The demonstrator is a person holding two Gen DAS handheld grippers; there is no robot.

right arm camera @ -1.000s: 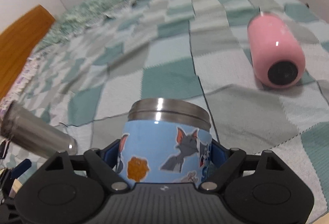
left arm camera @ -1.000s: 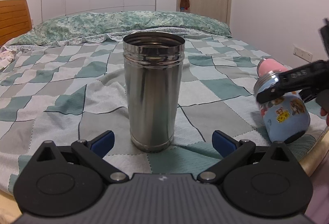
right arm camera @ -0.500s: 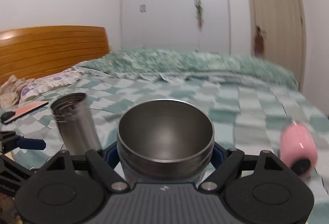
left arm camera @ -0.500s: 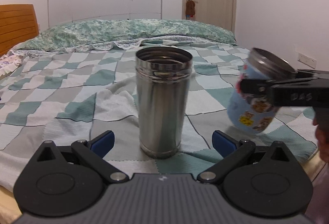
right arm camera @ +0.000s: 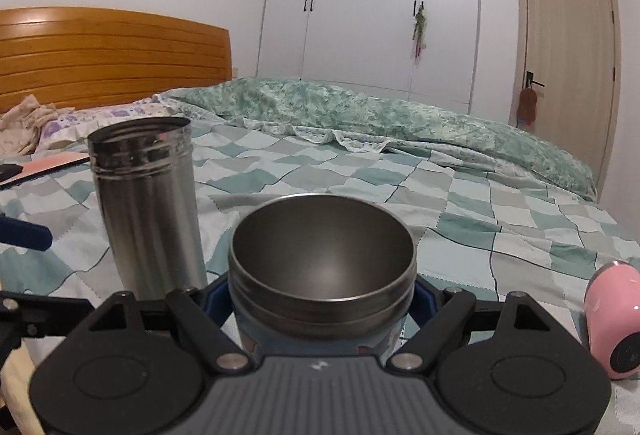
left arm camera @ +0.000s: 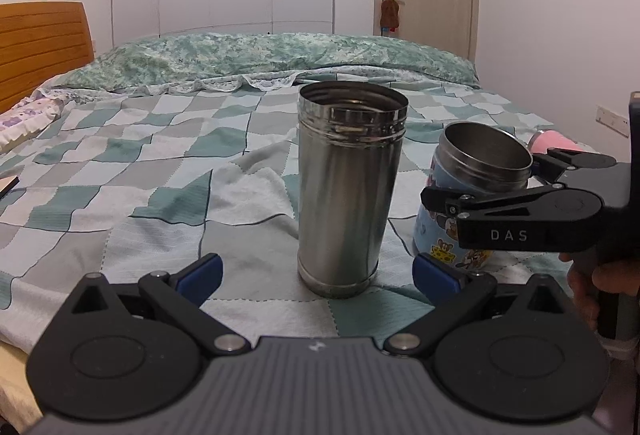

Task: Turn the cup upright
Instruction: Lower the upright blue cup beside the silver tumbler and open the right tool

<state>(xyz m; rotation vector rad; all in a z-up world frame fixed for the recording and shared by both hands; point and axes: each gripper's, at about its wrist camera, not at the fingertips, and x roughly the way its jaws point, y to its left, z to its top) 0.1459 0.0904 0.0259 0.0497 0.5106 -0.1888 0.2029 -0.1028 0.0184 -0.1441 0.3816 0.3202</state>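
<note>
Right tongs [right arm camera: 322, 299] clamp the blue cartoon cup [left arm camera: 460, 231], mouth up, base near or on the bed [left arm camera: 240, 219] beside the steel tumbler [left arm camera: 348, 195]. Left tongs [left arm camera: 316, 271] gape empty. Press the base flat before releasing; soft bedding could tip it.

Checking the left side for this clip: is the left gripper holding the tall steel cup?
No: the left gripper is open, its blue pads clear on both sides of the tall steel cup, which stands upright on the bedspread.
</note>
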